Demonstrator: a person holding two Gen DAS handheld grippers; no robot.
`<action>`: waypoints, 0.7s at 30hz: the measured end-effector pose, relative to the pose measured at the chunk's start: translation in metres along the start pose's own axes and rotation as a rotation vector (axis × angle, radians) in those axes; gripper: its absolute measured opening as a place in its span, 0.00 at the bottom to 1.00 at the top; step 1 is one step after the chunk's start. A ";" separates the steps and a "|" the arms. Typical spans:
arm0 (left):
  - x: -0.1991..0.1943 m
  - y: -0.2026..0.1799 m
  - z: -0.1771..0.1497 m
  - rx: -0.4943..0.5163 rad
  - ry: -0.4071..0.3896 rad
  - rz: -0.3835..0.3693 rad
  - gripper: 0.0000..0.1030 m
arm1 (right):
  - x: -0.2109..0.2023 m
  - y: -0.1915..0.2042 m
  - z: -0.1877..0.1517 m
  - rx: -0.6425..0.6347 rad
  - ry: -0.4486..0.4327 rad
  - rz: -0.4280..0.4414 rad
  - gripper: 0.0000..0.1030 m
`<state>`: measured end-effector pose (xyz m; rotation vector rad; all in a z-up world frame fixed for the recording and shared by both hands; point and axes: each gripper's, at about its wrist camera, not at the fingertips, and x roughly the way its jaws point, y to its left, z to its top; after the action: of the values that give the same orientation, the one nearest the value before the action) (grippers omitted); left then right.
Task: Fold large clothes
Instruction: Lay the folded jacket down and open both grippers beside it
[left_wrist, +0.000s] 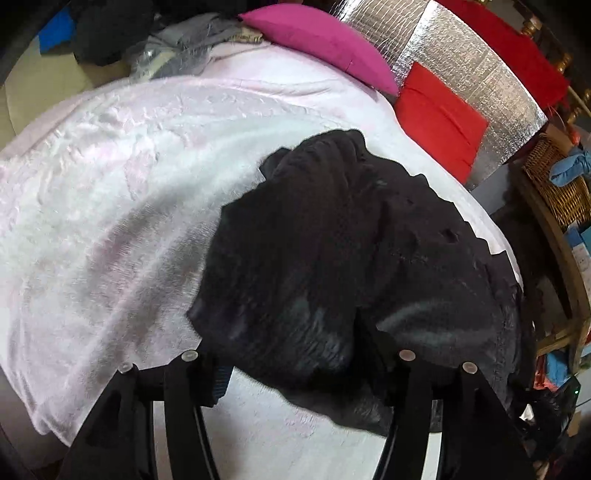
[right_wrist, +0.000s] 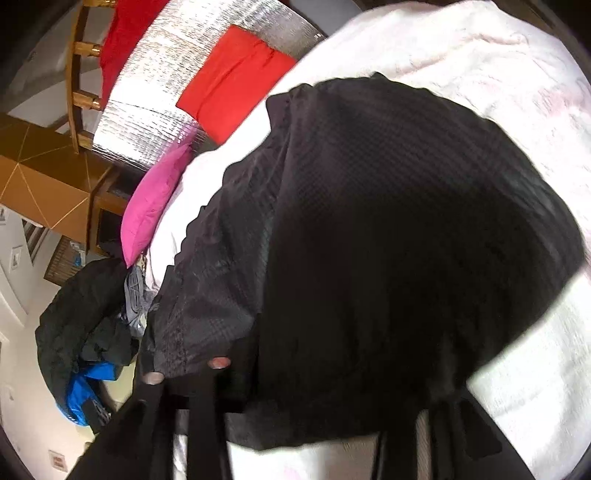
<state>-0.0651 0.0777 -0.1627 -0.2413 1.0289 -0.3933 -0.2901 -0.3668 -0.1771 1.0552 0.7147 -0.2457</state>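
A large black garment (left_wrist: 332, 240) lies bunched on a bed under a pale pink fleece blanket (left_wrist: 110, 203). In the left wrist view the garment's near edge drapes over my left gripper (left_wrist: 295, 354) and hides the fingertips, so its state is unclear. In the right wrist view the same black garment (right_wrist: 406, 221) fills the middle and covers my right gripper (right_wrist: 306, 373); the fingertips are hidden under the cloth. The blanket (right_wrist: 517, 92) shows around the garment.
A magenta pillow (left_wrist: 325, 40) and a red pillow (left_wrist: 436, 114) lie at the silver-quilted headboard (left_wrist: 480, 85). A pile of dark, grey and blue clothes (right_wrist: 85, 332) sits off the bed's side. A wicker basket (left_wrist: 557, 184) and wooden furniture stand at the right.
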 end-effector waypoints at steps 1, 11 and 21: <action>-0.005 -0.001 -0.003 0.018 -0.013 0.014 0.60 | -0.005 -0.004 -0.001 0.004 0.004 -0.006 0.58; -0.070 -0.037 -0.040 0.276 -0.269 0.145 0.64 | -0.069 0.013 -0.031 -0.172 -0.014 -0.025 0.58; -0.054 -0.061 -0.040 0.394 -0.305 0.178 0.66 | -0.067 0.037 0.008 -0.255 -0.119 -0.121 0.58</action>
<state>-0.1368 0.0450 -0.1172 0.1409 0.6500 -0.3755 -0.3181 -0.3651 -0.1059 0.7499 0.6834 -0.3103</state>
